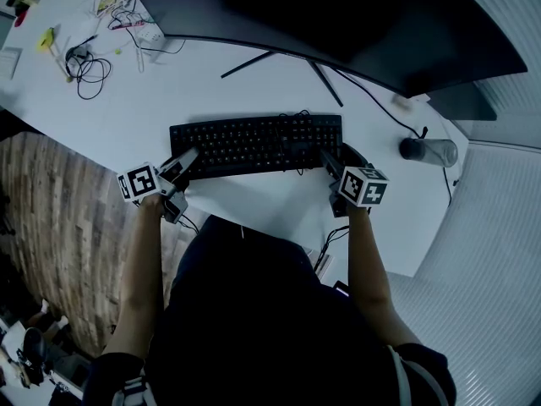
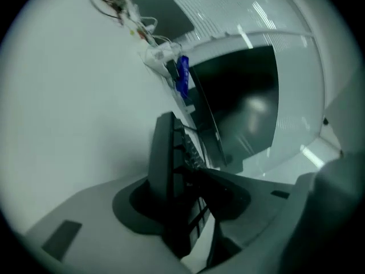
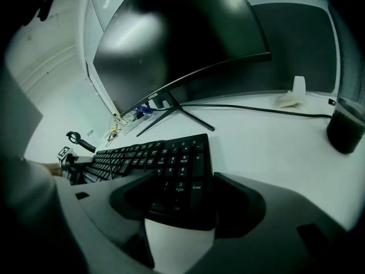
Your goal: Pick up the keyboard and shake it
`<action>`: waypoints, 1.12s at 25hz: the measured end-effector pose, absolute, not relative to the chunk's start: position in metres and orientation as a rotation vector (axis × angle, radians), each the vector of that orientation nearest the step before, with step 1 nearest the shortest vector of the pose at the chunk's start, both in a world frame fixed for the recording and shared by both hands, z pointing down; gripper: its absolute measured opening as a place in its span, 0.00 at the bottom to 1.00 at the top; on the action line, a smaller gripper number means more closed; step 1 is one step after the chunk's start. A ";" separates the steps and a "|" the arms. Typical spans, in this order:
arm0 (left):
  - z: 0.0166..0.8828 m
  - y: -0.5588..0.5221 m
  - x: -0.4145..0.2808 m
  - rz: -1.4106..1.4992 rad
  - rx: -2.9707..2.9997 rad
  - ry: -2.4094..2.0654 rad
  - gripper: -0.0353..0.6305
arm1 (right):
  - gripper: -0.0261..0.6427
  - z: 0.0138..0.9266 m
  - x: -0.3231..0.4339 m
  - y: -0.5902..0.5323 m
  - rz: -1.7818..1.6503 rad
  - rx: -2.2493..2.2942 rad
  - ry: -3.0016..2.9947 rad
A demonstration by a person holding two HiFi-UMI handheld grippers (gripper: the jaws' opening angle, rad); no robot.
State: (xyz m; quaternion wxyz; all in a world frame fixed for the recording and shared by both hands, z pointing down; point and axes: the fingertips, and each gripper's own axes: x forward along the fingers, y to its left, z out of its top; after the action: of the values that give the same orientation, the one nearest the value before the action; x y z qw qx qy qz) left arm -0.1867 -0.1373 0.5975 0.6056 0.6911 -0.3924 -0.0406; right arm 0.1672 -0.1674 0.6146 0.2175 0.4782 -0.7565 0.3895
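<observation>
Fingers (image 2: 134, 207) of left gripper (image 1: 184, 161) and right gripper (image 1: 328, 159) clamp opposite edges of the keyboard (image 1: 254, 142)

Place: office, probably, the view being dim | Evidence: white desk (image 1: 127, 117), wide curved monitor (image 1: 338, 24), keyboard (image 1: 254, 142), loose cables (image 1: 89, 70), wood-pattern floor (image 1: 51, 210)

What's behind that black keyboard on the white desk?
Behind the black keyboard stand the thin black legs of a curved dark monitor, on the white desk, with a black cable trailing right. The monitor overhangs the desk farther back, hiding whatever lies there.
</observation>
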 end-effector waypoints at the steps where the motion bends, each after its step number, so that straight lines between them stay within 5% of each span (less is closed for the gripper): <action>1: 0.604 -0.135 -0.186 -0.009 1.615 -0.926 0.37 | 0.50 0.614 0.167 -0.168 1.079 1.327 -2.096; 28: 0.534 -0.120 -0.171 -0.081 2.109 -0.702 0.26 | 0.53 0.591 0.156 -0.159 1.091 0.933 -2.361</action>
State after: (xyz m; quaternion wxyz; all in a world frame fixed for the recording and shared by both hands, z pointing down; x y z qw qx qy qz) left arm -0.1712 -0.1204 0.5343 0.4425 0.8503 -0.2831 -0.0326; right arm 0.1564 -0.1591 0.5912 0.1880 0.3315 -0.8393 0.3879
